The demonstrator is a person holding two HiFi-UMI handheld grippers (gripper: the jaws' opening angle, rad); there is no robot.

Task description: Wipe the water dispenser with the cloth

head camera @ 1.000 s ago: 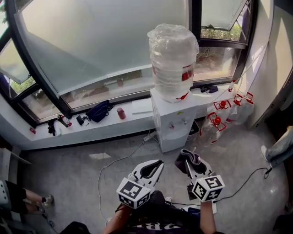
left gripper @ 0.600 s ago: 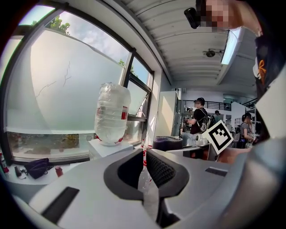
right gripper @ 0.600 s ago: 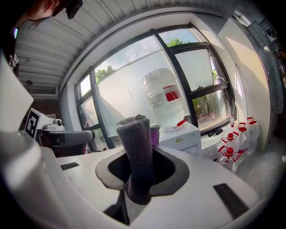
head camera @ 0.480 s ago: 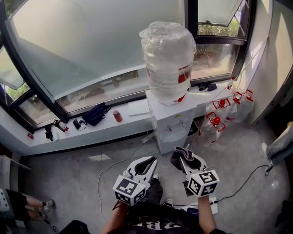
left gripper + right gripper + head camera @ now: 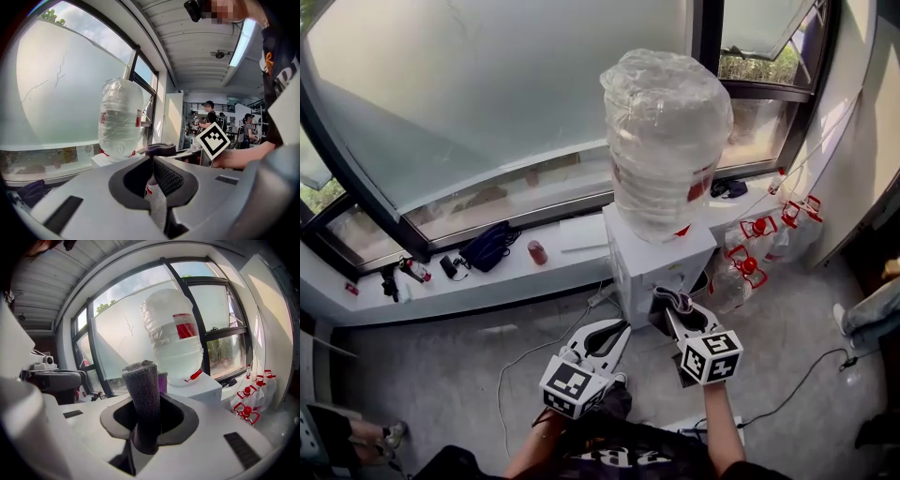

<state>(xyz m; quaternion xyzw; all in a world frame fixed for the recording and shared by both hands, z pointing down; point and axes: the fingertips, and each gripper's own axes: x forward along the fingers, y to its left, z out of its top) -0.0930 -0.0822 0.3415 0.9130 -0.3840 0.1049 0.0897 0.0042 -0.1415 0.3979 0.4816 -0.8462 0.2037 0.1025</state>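
The left gripper (image 5: 152,159), its jaws together, points toward the wrapped bottle (image 5: 119,117) on the water dispenser (image 5: 101,161).

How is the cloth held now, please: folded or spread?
Folded: the cloth stands as a thick roll clamped in the right gripper.

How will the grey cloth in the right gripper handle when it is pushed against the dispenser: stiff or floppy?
Probably soft and floppy: the cloth looks fuzzy and is doubled into a roll, pinched by the right gripper. It likely weighs little, since that pinch alone holds it upright. Pressed on the water dispenser, it should flatten and drag rather than slip.
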